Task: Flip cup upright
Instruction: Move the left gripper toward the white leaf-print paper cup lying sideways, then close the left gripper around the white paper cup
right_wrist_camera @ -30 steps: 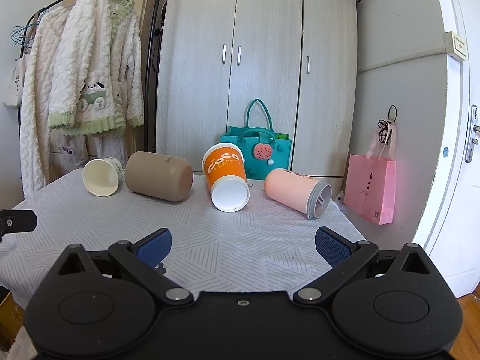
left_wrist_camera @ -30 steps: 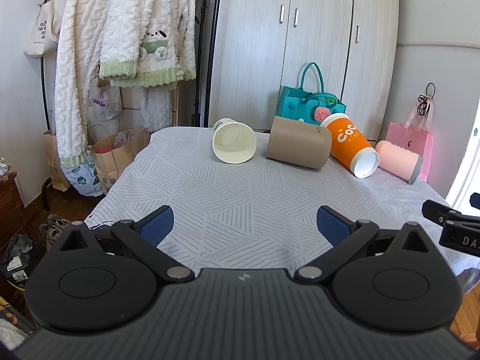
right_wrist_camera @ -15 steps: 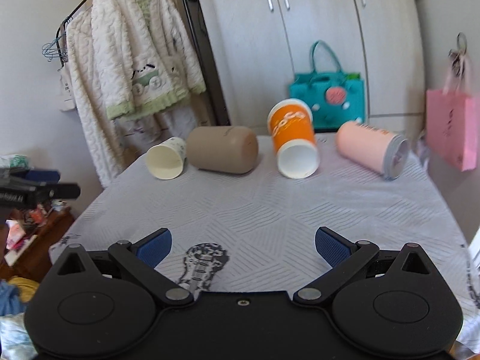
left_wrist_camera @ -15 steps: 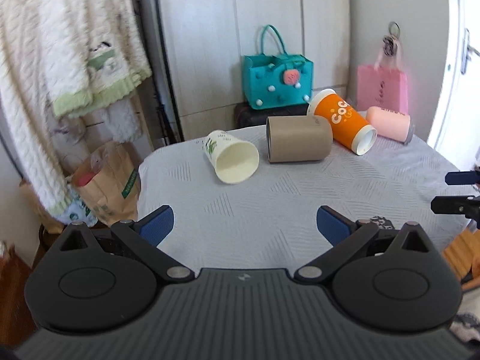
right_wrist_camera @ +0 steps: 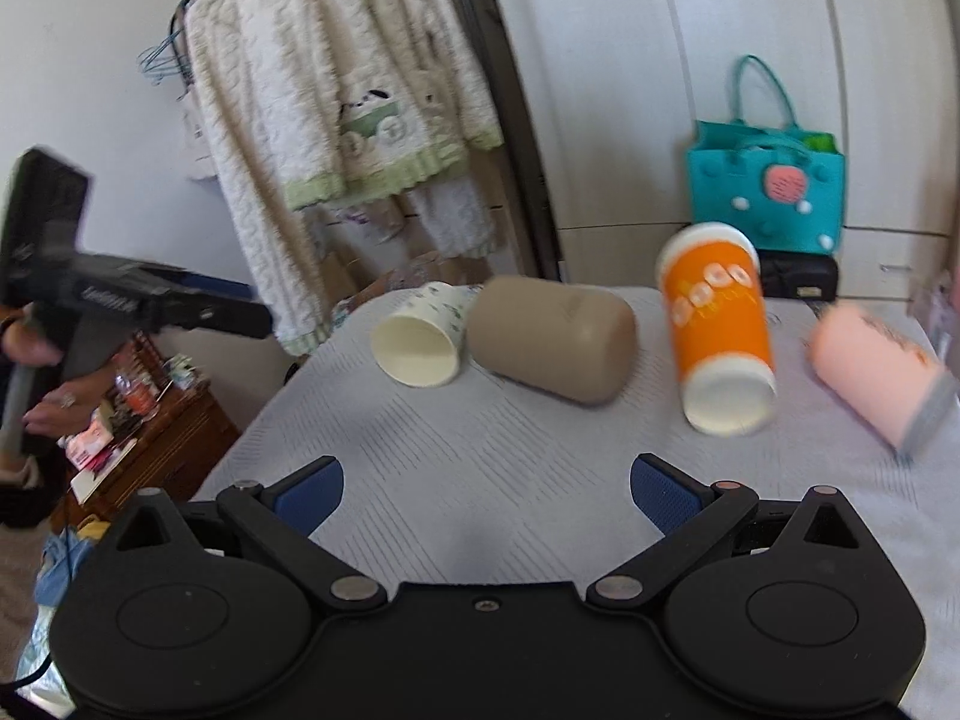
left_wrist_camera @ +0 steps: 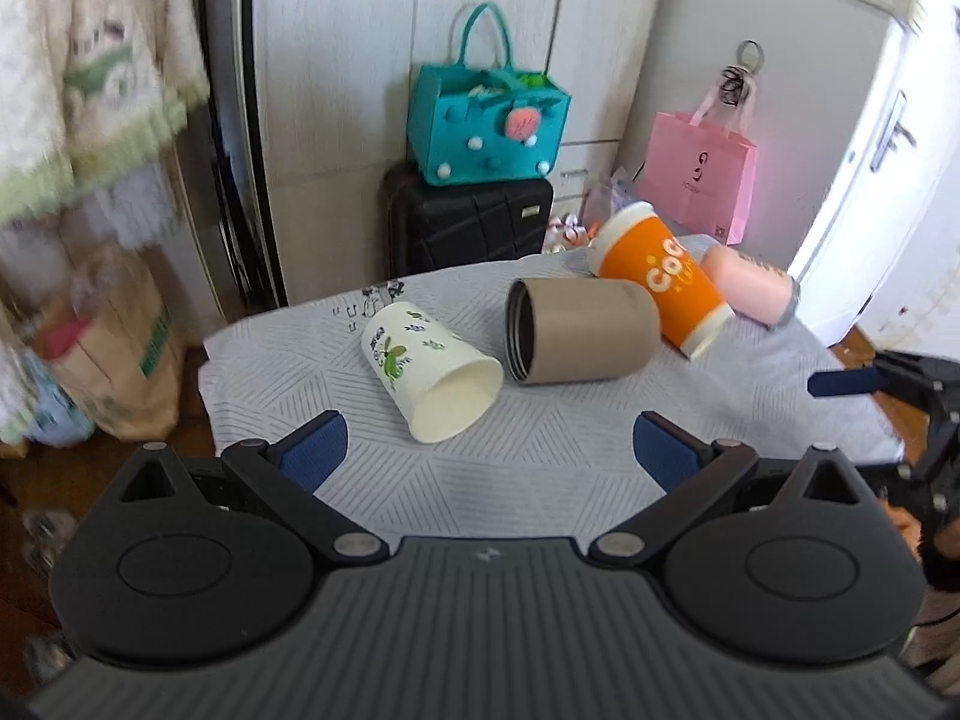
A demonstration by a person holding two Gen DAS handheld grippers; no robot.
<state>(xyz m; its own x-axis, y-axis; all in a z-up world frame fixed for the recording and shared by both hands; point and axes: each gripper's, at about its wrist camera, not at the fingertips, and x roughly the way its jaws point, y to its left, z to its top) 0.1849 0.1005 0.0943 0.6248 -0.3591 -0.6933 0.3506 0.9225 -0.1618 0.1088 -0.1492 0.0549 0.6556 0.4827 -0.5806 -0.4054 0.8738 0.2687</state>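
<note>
Several cups lie on their sides in a row on the grey patterned tablecloth (left_wrist_camera: 540, 468): a white paper cup (left_wrist_camera: 429, 369) with green leaves, a tan cup (left_wrist_camera: 579, 330), an orange cup (left_wrist_camera: 660, 285) and a pink cup (left_wrist_camera: 753, 294). The right wrist view shows them too: white cup (right_wrist_camera: 420, 339), tan cup (right_wrist_camera: 552, 339), orange cup (right_wrist_camera: 720, 324), pink cup (right_wrist_camera: 882, 366). My left gripper (left_wrist_camera: 489, 450) is open and empty, above the near table, just short of the white cup. My right gripper (right_wrist_camera: 486, 489) is open and empty, short of the cups.
A teal bag (left_wrist_camera: 486, 120) sits on a black suitcase (left_wrist_camera: 468, 222) behind the table, by a pink bag (left_wrist_camera: 699, 180) and wardrobe doors (right_wrist_camera: 690, 90). A fluffy robe (right_wrist_camera: 354, 90) hangs at left. Paper bags (left_wrist_camera: 120, 348) stand beside the table's left edge.
Both grippers have risen and moved forward over the table, tilting down toward the cups. The left one now looks down on the white cup. The cups have not moved.
</note>
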